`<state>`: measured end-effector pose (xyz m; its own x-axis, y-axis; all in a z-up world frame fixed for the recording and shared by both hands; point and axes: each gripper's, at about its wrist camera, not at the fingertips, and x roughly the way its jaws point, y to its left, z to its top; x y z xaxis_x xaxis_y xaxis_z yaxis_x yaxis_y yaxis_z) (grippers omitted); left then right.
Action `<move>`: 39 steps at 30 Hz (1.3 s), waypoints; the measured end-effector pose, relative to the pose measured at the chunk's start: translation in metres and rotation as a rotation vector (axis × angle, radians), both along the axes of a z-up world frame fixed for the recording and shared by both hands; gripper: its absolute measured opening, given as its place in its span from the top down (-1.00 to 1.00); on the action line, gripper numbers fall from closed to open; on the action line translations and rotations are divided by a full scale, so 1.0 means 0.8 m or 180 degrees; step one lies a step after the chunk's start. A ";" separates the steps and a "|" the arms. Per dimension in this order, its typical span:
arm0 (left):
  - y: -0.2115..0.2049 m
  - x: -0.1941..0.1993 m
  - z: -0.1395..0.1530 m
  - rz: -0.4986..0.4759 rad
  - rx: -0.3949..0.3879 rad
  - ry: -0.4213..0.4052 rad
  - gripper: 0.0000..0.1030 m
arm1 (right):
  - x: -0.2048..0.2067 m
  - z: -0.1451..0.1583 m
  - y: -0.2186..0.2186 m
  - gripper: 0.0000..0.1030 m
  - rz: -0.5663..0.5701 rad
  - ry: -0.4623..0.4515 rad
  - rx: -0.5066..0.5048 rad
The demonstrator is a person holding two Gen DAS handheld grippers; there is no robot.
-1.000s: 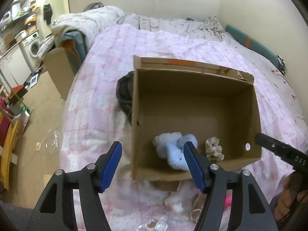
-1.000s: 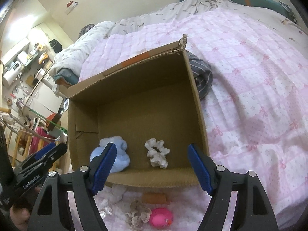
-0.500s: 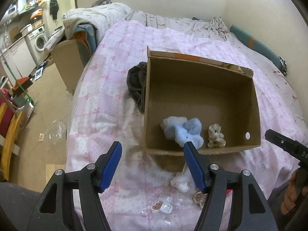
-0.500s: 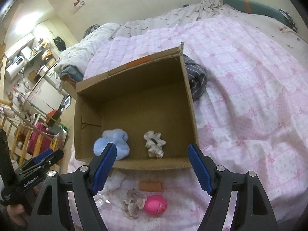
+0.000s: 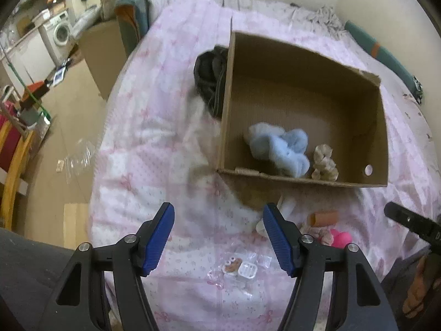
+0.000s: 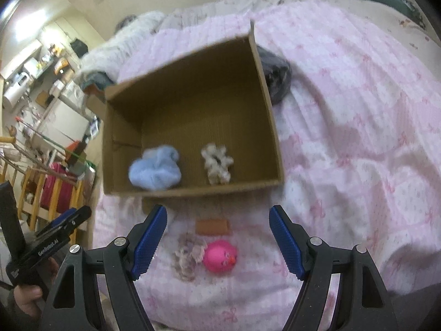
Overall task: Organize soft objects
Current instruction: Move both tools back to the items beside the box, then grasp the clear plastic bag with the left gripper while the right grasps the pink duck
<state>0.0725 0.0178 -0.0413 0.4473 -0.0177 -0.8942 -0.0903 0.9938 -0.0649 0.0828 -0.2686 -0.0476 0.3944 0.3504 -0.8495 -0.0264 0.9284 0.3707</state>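
In the left wrist view your left gripper (image 5: 217, 237) hangs over the pink quilt (image 5: 154, 149) with fingers spread wide and empty; ahead, the cardboard box (image 5: 303, 180) holds a blue fluffy piece (image 5: 281, 144) and a beige scrunchie (image 5: 325, 162) against its near wall. In the right wrist view your right gripper (image 6: 217, 241) is likewise agape, framing a pink duck (image 6: 220, 256) touching a second scrunchie (image 6: 187, 256), both outside the box (image 6: 193, 190)
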 end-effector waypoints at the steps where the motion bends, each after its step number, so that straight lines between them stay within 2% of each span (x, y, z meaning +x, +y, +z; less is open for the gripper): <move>1: 0.001 0.001 -0.003 0.0004 -0.0017 0.0037 -0.24 | 0.000 -0.007 0.000 -0.57 0.0006 0.0084 0.0014; 8: 0.014 0.006 -0.028 0.0125 -0.0167 0.0353 -0.24 | 0.005 -0.041 0.000 -0.57 -0.0001 0.0508 0.0025; 12: 0.022 0.007 -0.048 0.0217 -0.0294 0.0602 -0.24 | 0.008 -0.071 0.010 -0.57 0.0123 0.0899 0.0102; 16: 0.019 0.006 -0.062 0.0225 -0.0349 0.0745 -0.24 | 0.010 -0.091 0.029 -0.55 0.0281 0.1053 -0.0046; 18: 0.018 0.007 -0.066 0.0217 -0.0375 0.0785 -0.24 | 0.011 -0.097 0.036 -0.28 0.0338 0.1089 -0.0011; 19: 0.017 0.007 -0.068 0.0209 -0.0384 0.0805 -0.24 | 0.012 -0.100 0.039 -0.03 0.0366 0.1119 -0.0005; 20: 0.016 0.007 -0.070 0.0197 -0.0389 0.0830 -0.24 | 0.012 -0.103 0.041 0.04 0.0386 0.1147 -0.0014; 21: 0.015 0.008 -0.072 0.0187 -0.0395 0.0853 -0.24 | 0.013 -0.105 0.043 0.06 0.0398 0.1163 -0.0028; 22: 0.013 0.008 -0.075 0.0172 -0.0401 0.0892 -0.24 | 0.014 -0.107 0.044 0.24 0.0413 0.1175 -0.0043; 23: 0.012 0.009 -0.078 0.0154 -0.0408 0.0927 -0.24 | 0.014 -0.108 0.046 0.33 0.0443 0.1177 -0.0055; 29: -0.015 0.006 -0.106 -0.0160 -0.0402 0.1248 -0.24 | 0.013 -0.086 0.037 0.33 0.0368 0.0955 -0.0156; 35: -0.045 0.006 -0.127 -0.0382 -0.0149 0.1387 -0.24 | 0.014 -0.067 0.011 0.33 0.0024 0.0771 -0.0162; 39: -0.053 0.011 -0.138 -0.0421 -0.0046 0.1434 -0.21 | 0.015 -0.065 0.007 0.33 0.0030 0.0760 -0.0151</move>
<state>0.0810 -0.0246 -0.1515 0.0077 -0.0622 -0.9980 0.0147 0.9980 -0.0621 0.0951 -0.2629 -0.0999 0.1774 0.3105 -0.9339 0.0480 0.9450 0.3234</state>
